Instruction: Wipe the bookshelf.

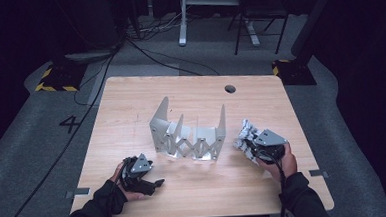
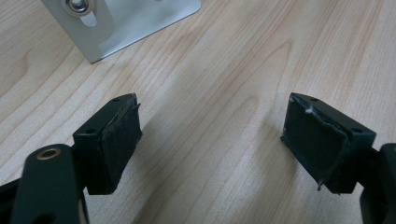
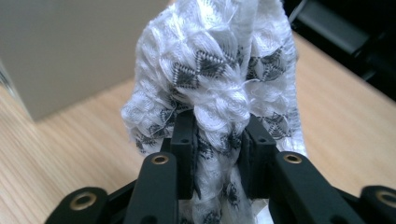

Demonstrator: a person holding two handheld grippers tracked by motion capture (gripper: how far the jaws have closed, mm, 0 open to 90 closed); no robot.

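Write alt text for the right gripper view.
The right gripper clamps a bunched white cloth with small black diamond patterns between its two black jaws, above a light wooden table. A blurred grey metal panel stands behind on the left.

A light wooden table (image 1: 130, 99) is set on grey carpet (image 1: 28, 147). A round cable hole (image 1: 230, 89) is cut near the table's far edge. Black cables (image 1: 153, 58) are laid across the floor behind it. A dark chair (image 1: 258, 15) and a white desk frame (image 1: 196, 8) are placed beyond. Yellow-black hazard tape (image 1: 54, 87) is fixed at the far left.
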